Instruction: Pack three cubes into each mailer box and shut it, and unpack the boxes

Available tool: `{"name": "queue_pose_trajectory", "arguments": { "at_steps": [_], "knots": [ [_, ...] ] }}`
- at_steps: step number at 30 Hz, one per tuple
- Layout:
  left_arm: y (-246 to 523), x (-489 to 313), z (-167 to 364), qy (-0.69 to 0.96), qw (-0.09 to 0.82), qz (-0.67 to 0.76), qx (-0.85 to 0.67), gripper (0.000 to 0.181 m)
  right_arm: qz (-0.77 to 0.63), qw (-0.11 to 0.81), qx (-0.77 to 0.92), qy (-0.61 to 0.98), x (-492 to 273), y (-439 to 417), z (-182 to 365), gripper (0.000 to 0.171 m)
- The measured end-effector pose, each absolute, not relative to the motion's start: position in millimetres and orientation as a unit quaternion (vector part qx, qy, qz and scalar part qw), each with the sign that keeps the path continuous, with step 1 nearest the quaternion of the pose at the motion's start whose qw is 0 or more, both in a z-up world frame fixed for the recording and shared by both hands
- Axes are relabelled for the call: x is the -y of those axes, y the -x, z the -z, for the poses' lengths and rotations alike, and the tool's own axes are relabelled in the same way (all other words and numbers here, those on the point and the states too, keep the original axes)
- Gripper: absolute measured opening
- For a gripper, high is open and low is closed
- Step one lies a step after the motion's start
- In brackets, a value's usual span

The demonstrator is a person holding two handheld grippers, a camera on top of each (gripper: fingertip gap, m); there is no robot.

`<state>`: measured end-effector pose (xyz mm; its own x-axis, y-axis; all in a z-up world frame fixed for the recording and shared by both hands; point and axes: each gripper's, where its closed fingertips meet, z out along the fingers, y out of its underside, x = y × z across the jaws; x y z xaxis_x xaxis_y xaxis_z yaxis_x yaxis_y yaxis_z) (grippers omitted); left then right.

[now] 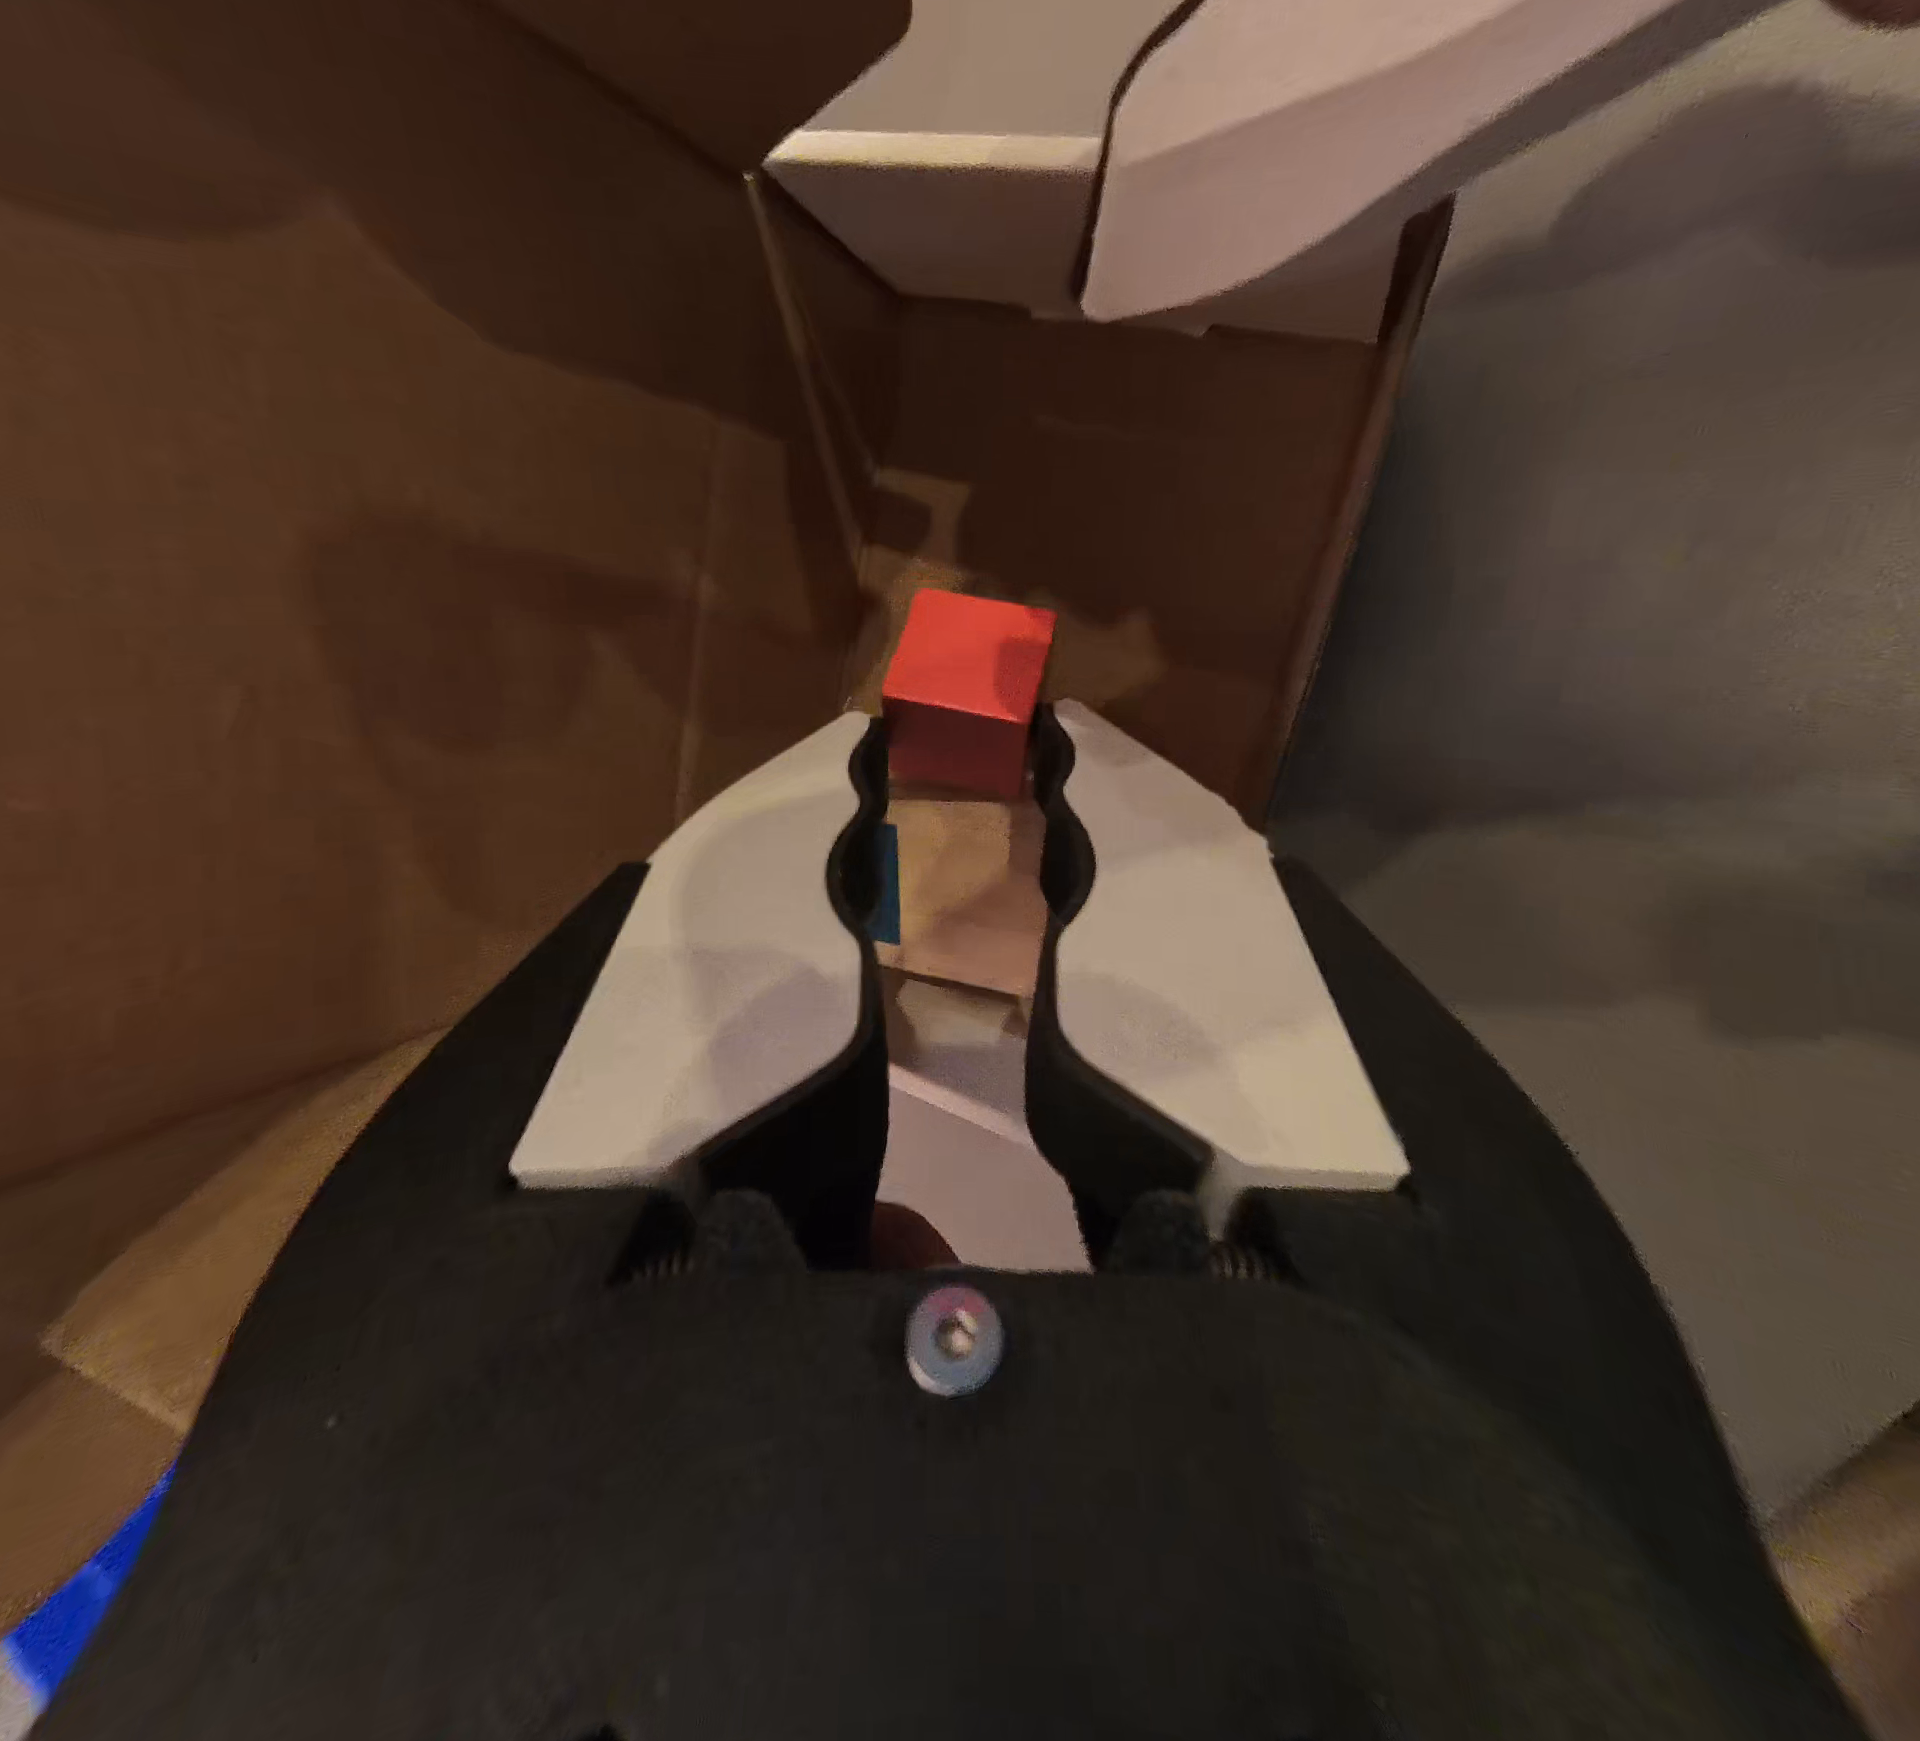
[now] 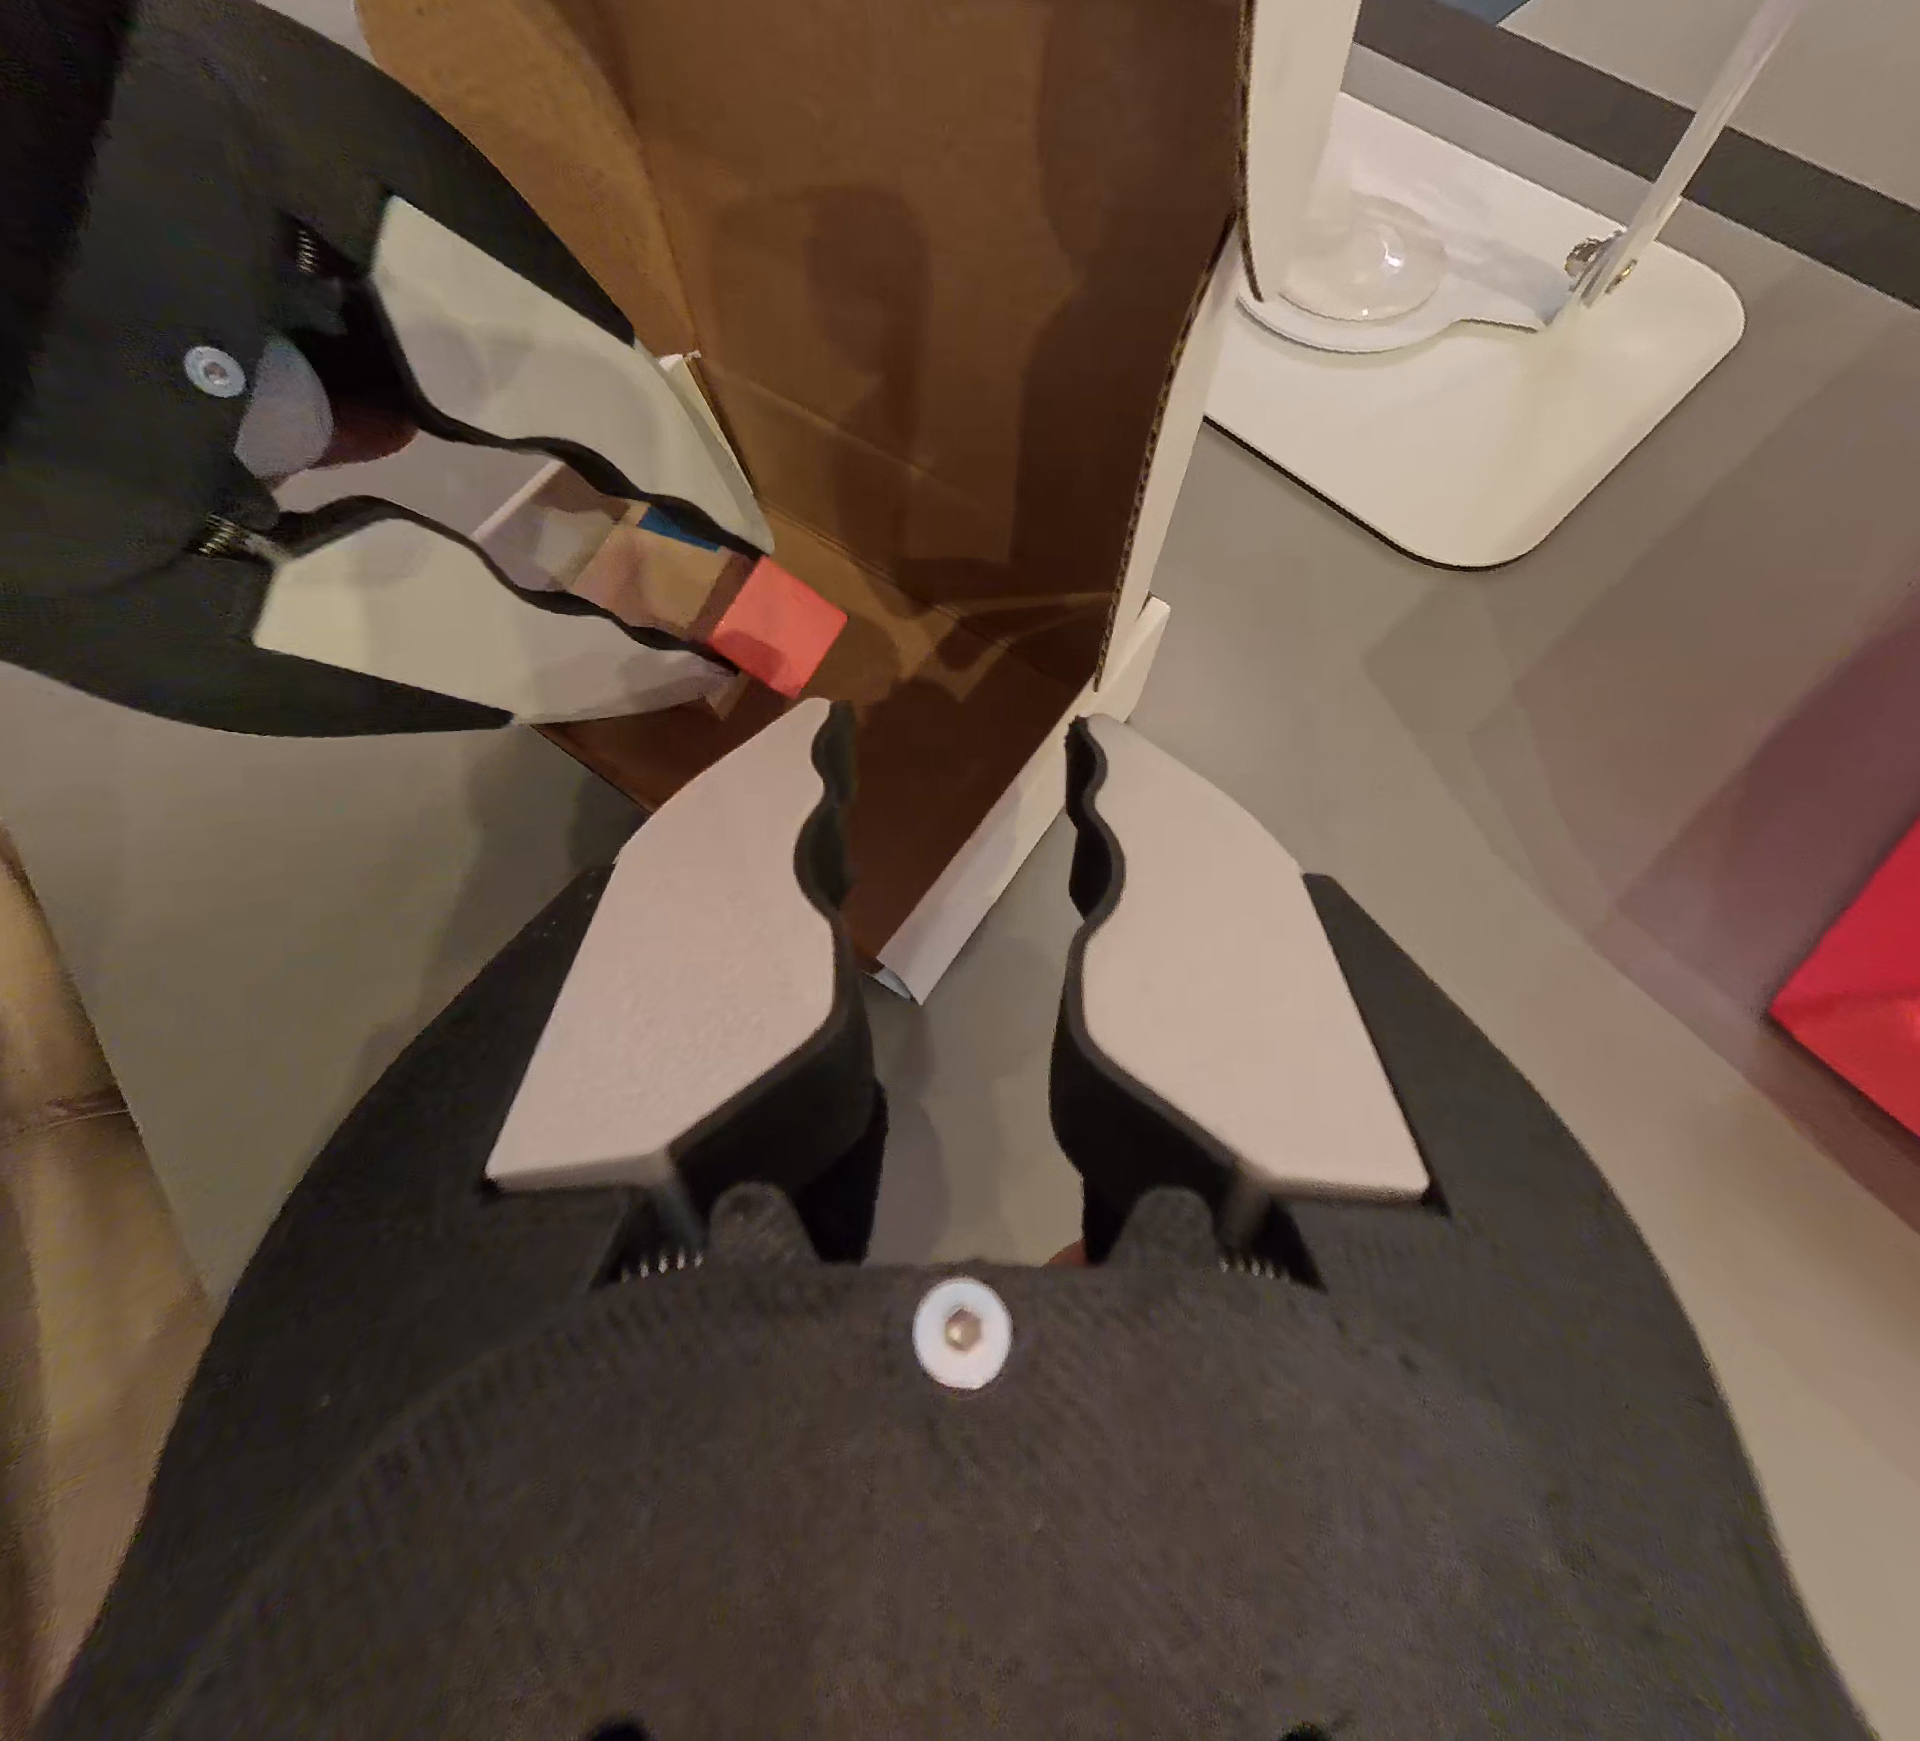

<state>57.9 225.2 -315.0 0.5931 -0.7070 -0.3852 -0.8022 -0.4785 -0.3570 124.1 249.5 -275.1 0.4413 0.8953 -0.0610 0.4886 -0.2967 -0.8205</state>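
A mailer box (image 2: 935, 237), white outside and brown inside, stands open on the grey table with its lid upright. My left gripper (image 1: 961, 725) is shut on a row of cubes. A red cube (image 1: 966, 694) is at the tips and a wood-coloured cube (image 1: 961, 881) with a blue face is behind it. It holds them just over the box's floor (image 1: 1091, 465). In the right wrist view the left gripper (image 2: 753, 616) reaches in from the left with the red cube (image 2: 779, 631). My right gripper (image 2: 956, 746) is open, its jaws on either side of the box's near right wall.
A white stand base (image 2: 1475, 403) with a clear dome sits right of the box. A red object (image 2: 1860, 995) lies at the right edge of the grey table (image 2: 1455, 808). A tan cushion (image 2: 62, 1068) is at the left. A large brown flap (image 1: 364, 444) fills the left. About 8 cm separates my left fingertips from my right.
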Motion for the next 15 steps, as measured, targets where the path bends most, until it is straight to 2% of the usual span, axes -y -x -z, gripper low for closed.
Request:
{"name": "queue_pose_trajectory", "arguments": {
  "at_steps": [10,15],
  "knots": [
    [-52.0,-228.0,336.9,0.849,0.161,-0.116,-0.490,0.027,-0.271,0.381,0.452,0.759,-250.3,-125.0,273.1,0.039],
    [-51.1,-226.1,335.4,0.846,0.157,-0.126,-0.494,0.049,-0.273,0.381,0.453,0.759,-249.8,-124.2,273.0,0.039]
  ]
}}
